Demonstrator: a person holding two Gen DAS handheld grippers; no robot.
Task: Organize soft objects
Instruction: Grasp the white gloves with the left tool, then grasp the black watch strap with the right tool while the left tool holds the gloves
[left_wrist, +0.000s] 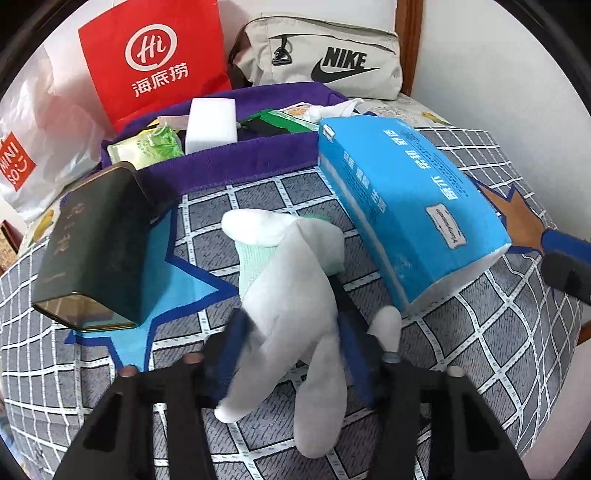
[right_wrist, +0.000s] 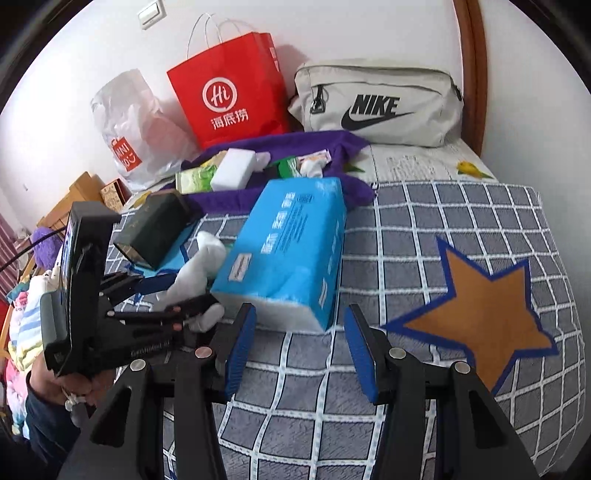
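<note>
A grey and white plush toy (left_wrist: 291, 280) with a pale green garment lies on the checked bed cover, between the blue pads of my left gripper (left_wrist: 291, 328). Both pads press on its body, so the gripper is shut on it. In the right wrist view the same plush toy (right_wrist: 201, 258) shows at the left, with the left gripper (right_wrist: 184, 295) around it and a hand holding it. My right gripper (right_wrist: 301, 350) stands open with nothing between its fingers, just short of a blue tissue pack (right_wrist: 288, 251). That tissue pack (left_wrist: 406, 206) lies right of the plush.
A dark green tin (left_wrist: 92, 251) lies left of the plush. Behind is a purple fabric box (left_wrist: 240, 162) holding a white block (left_wrist: 210, 125) and green packs. A red paper bag (left_wrist: 151, 59), a beige Nike bag (left_wrist: 325, 55) and a white plastic bag (left_wrist: 33, 147) line the wall.
</note>
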